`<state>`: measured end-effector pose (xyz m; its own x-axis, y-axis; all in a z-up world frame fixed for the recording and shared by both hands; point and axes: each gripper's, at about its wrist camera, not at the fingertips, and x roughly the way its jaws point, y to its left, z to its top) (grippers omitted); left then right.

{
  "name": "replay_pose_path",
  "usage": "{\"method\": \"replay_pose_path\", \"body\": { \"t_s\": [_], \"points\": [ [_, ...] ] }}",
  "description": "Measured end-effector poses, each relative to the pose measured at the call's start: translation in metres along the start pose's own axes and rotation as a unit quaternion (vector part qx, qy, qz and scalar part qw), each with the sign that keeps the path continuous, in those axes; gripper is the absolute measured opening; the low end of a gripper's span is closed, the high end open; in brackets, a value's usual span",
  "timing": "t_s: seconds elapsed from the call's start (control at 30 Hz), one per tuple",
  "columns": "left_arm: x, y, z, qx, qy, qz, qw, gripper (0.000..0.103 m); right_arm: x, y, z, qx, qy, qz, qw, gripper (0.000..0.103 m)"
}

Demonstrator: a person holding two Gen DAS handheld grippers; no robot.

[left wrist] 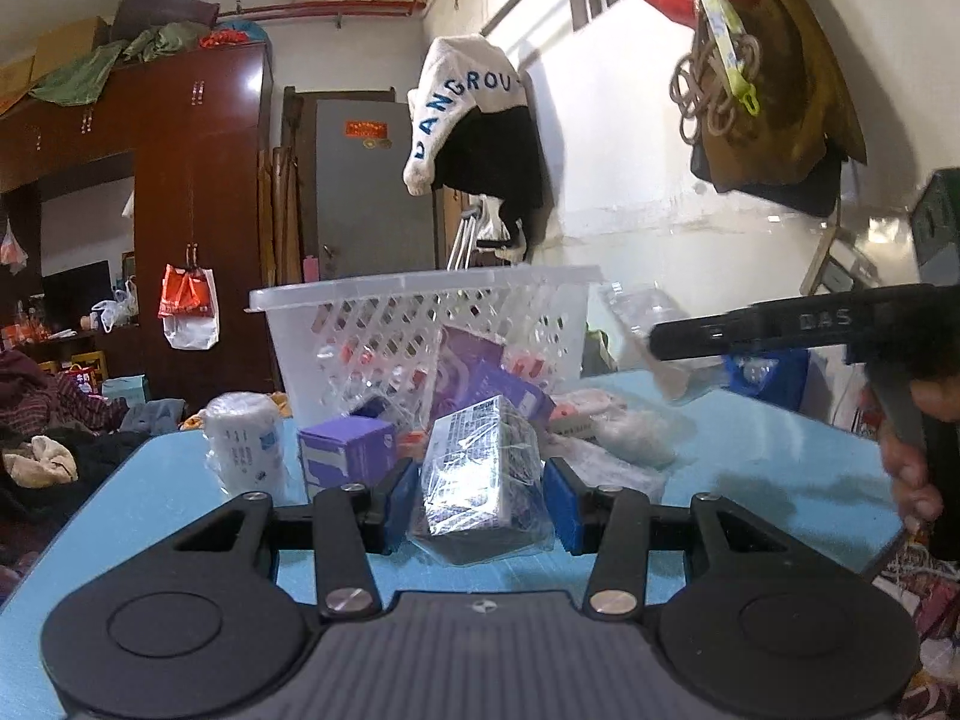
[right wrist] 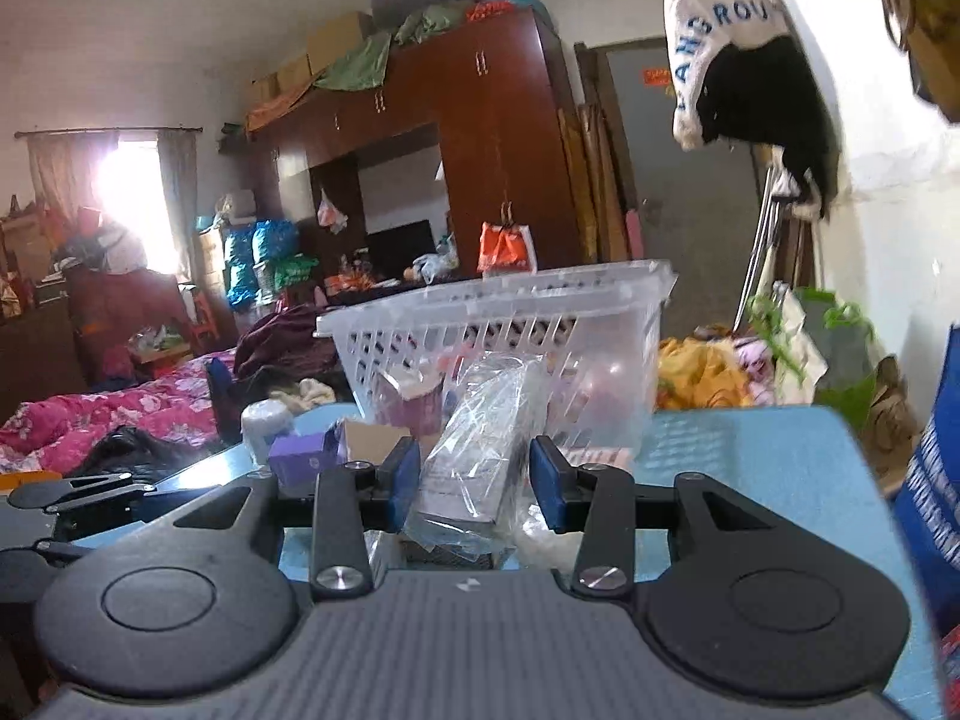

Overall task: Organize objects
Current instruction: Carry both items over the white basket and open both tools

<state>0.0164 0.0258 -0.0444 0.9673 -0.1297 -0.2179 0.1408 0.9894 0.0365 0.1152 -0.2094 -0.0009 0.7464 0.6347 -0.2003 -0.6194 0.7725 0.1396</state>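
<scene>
- The light blue worktop (left wrist: 750,456) carries everything, with a cluttered bedroom behind it: a dark red-brown wooden wardrobe (left wrist: 198,192) and, in the right wrist view, a bed with a pink floral quilt (right wrist: 120,414).
- A white perforated plastic basket (left wrist: 420,324) stands at the far middle of the worktop, with purple and red packages showing through its slotted wall.
- The left gripper (left wrist: 480,495) points at the pile in front of the basket; its jaws are clenched on a box wrapped in crinkled clear film (left wrist: 480,468), blue pads pressed against both sides.
- The right gripper (right wrist: 477,474) is likewise closed on a flat packet in a clear plastic bag (right wrist: 474,450), which stands upright between its blue pads, just before the basket.
- A purple cardboard box (left wrist: 345,456) sits on the worktop just left of the left gripper's wrapped box.
- A white cylindrical roll in clear wrap (left wrist: 243,444) stands upright to the left of the purple box, near the worktop's edge.
- More soft plastic-wrapped white packets (left wrist: 612,426) lie to the right of the pile, touching one another.
- In the left wrist view, the right gripper's black body crosses the right edge, with a person's hand (left wrist: 912,474) below it.
</scene>
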Motion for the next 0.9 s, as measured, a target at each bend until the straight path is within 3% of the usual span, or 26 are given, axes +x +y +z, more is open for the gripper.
{"method": "replay_pose_path", "body": {
  "t_s": [0.23,0.37,0.57,0.77,0.9],
  "points": [
    [-0.007,0.012,0.028,-0.018,-0.032,0.002,0.9993,0.050,-0.015,0.011,0.021,-0.028,-0.029,-0.008,0.999,0.044],
    [-0.007,0.019,0.047,-0.030,-0.049,0.000,0.9984,0.050,-0.015,0.011,0.031,-0.023,-0.029,0.022,0.999,0.044],
    [-0.003,0.022,0.061,-0.030,-0.066,0.011,0.9973,0.050,-0.013,0.015,0.038,-0.032,-0.036,0.020,0.999,0.044],
    [0.010,0.031,0.074,-0.047,-0.070,0.007,0.9964,0.050,-0.001,0.018,0.056,-0.029,-0.041,0.027,0.998,0.044],
    [0.031,0.039,0.100,-0.043,-0.062,0.015,0.9971,0.050,0.022,0.015,0.078,-0.034,-0.041,0.022,0.998,0.044]
  ]
}}
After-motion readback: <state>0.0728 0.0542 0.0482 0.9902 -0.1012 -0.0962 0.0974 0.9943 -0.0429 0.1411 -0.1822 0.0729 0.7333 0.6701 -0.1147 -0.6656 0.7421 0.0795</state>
